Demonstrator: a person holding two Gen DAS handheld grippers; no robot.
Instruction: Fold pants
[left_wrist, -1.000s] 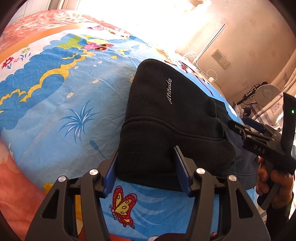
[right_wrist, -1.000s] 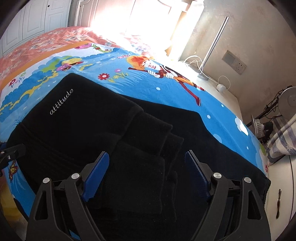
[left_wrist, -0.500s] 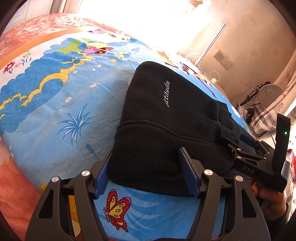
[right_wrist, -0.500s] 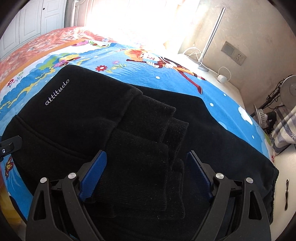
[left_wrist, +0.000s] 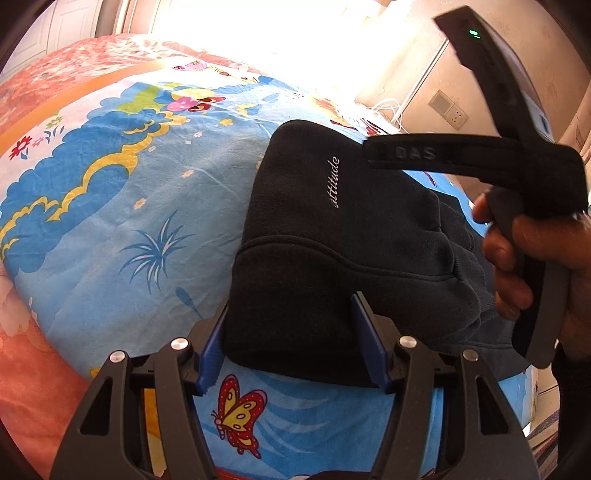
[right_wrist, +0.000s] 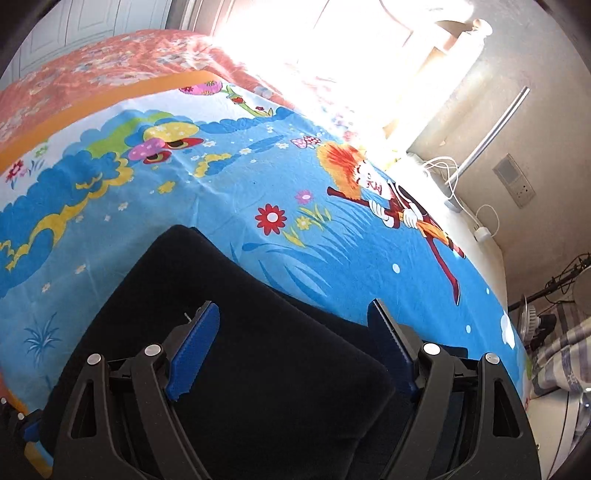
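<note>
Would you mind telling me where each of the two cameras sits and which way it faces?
Left wrist: on the left gripper, looking down along its fingers at the black pants; a hand holding the right gripper shows.
Right wrist: on the right gripper, angled down over the pants; no hand shows.
Shared: the pants, the cartoon bedsheet, the wall socket.

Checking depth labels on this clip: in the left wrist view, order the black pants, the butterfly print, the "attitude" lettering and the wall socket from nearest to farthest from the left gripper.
From the left gripper:
1. Black pants, near edge between its fingers.
2. Butterfly print, just below the fingers; too close to call against the pants.
3. "attitude" lettering, farther up the pants.
4. Wall socket, upper right, beyond the bed.
</note>
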